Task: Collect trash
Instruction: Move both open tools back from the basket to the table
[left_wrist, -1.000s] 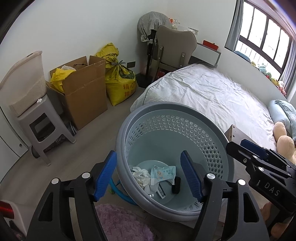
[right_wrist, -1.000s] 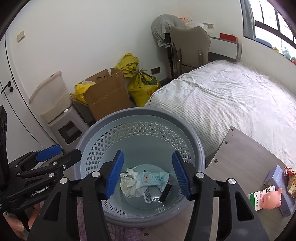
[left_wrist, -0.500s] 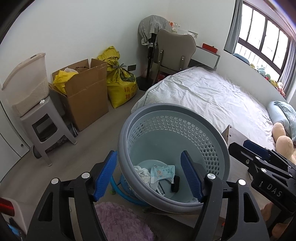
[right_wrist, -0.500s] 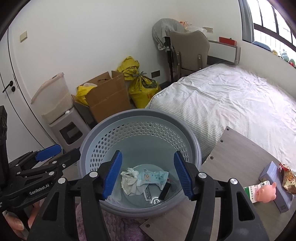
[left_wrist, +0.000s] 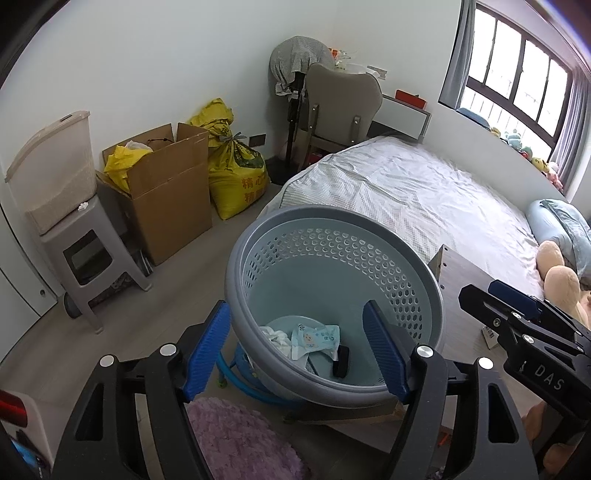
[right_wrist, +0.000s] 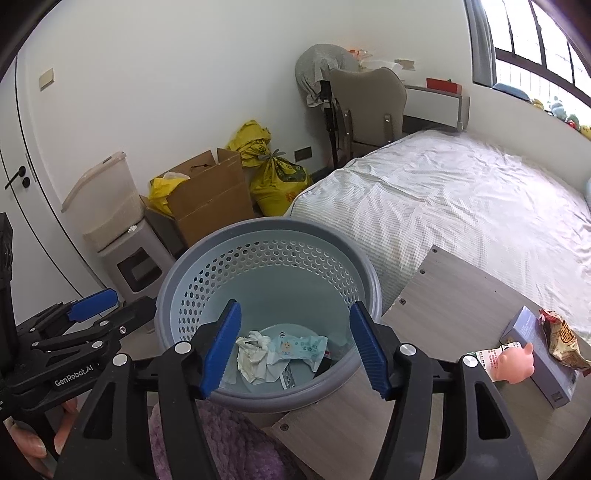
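Note:
A round grey-blue perforated basket (left_wrist: 413, 280) (right_wrist: 192, 280) stands at the edge of a wooden bedside table (right_wrist: 458, 295). In it lie a crumpled white tissue (right_wrist: 253, 354), a pale blue wipes packet (left_wrist: 314, 338) (right_wrist: 297, 347) and a small black item (left_wrist: 341, 365). My left gripper (left_wrist: 295, 350) is open and empty, its jaws standing either side of the basket's near rim. My right gripper (right_wrist: 293, 347) is open and empty above the basket's near rim. A snack wrapper (right_wrist: 561, 339) lies on a grey box (right_wrist: 543, 354) on the table.
A pink pig toy (right_wrist: 515, 363) sits on a paper slip by the box. A bed (left_wrist: 406, 188) lies behind. A cardboard box (left_wrist: 166, 192), yellow sacks (left_wrist: 236, 173), a grey stool (left_wrist: 92, 258) and a chair (left_wrist: 343, 103) stand along the wall. A purple rug (left_wrist: 236, 439) lies below.
Both grippers have drawn back and risen a little, so the basket looks smaller and lower. More of the table shows in the right wrist view. Both stay open.

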